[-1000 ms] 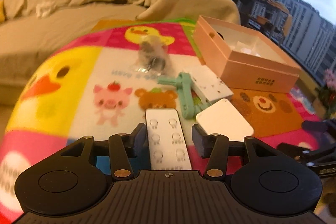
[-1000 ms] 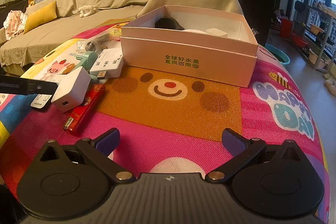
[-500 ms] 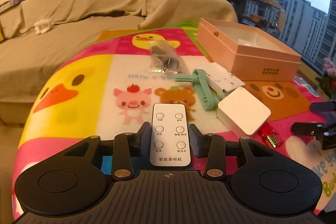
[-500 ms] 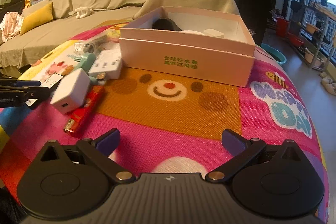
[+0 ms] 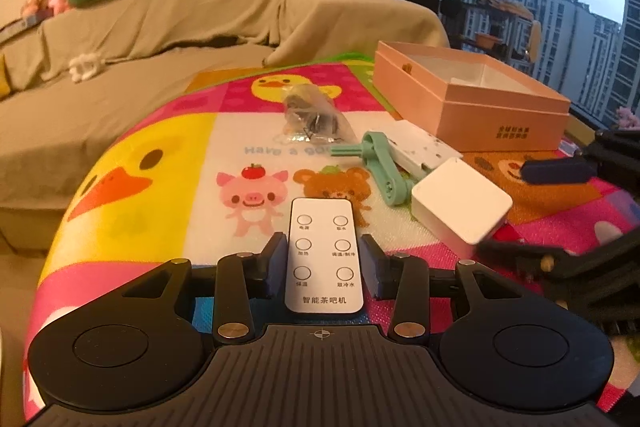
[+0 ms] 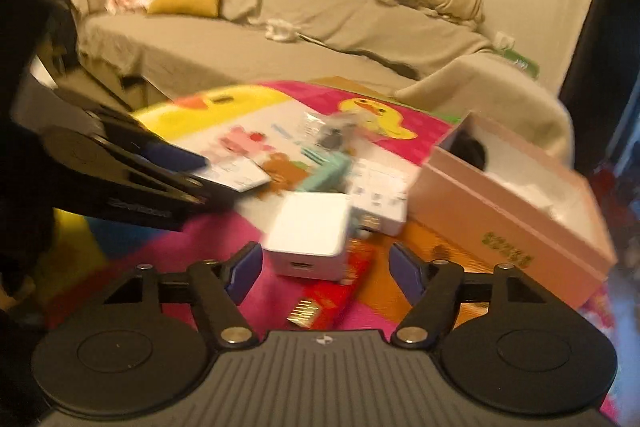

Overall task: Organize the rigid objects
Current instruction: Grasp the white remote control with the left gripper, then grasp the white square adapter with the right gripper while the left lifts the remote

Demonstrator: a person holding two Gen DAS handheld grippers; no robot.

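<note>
My left gripper [image 5: 323, 263] is shut on a white six-button remote [image 5: 323, 259], held flat between both pads; the remote also shows in the right wrist view [image 6: 240, 175]. My right gripper [image 6: 326, 269] is open, its fingers on either side of a white charger cube [image 6: 308, 239] and a red lighter [image 6: 328, 299] on the mat. The cube [image 5: 460, 207] lies right of the remote. A pink open box [image 5: 472, 99] stands at the back right, also seen in the right wrist view [image 6: 512, 215].
A mint plastic holder [image 5: 380, 167], a white power strip [image 5: 416, 149] and a clear bag of small parts [image 5: 312, 115] lie on the cartoon play mat [image 5: 160, 155]. A beige sofa [image 5: 120, 39] stands behind. The right gripper's arm [image 5: 580, 171] reaches in from the right.
My left gripper has closed on the remote and lifted it slightly. My right gripper has swung left and narrowed its fingers around the white cube and lighter.
</note>
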